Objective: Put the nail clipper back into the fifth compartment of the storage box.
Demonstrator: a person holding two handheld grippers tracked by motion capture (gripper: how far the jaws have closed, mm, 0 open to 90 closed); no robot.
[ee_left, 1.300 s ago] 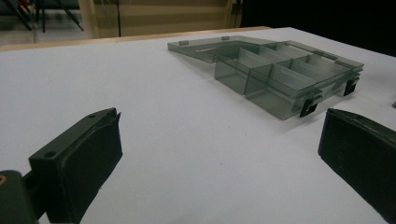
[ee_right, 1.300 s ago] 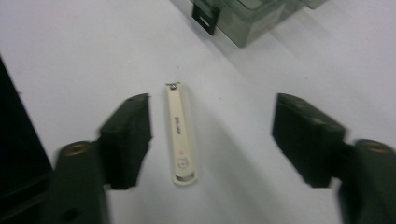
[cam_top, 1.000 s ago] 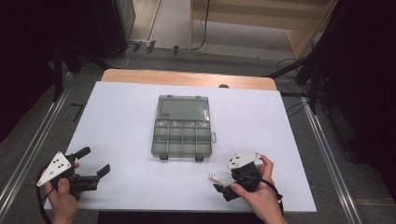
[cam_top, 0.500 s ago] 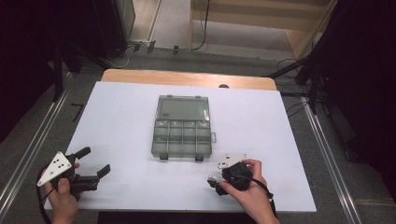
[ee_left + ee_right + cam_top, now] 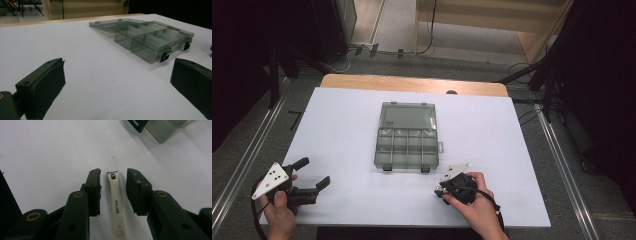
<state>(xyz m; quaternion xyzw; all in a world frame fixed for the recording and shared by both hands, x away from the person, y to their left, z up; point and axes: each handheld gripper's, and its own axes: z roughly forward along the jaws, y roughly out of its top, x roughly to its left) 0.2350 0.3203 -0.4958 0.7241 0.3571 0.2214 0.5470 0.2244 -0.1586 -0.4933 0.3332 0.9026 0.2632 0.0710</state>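
Since a second ago the right tongs (image 5: 443,189) have slid leftward and lower in the high view's bottom right, and their jaws have just been closing, while the left tongs (image 5: 312,176) have kept their place at lower left. From above, the person's right hand (image 5: 474,207) covers what lies under those tongs; the right gripper view settles it, showing a white nail clipper (image 5: 115,205) (printed lettering along it, a small cartoon face near its lower end) lying flat on the white worktop (image 5: 342,120) between the two jaws, with a sliver of worktop visible on each side, so the pads are not yet pressing on it. At that view's upper right edge sits a corner of the grey compartment box (image 5: 407,136), which the high view places in the middle of the worktop, lid folded back. In the left gripper view the left tongs stand released, wide apart over bare worktop, the box in the upper right.
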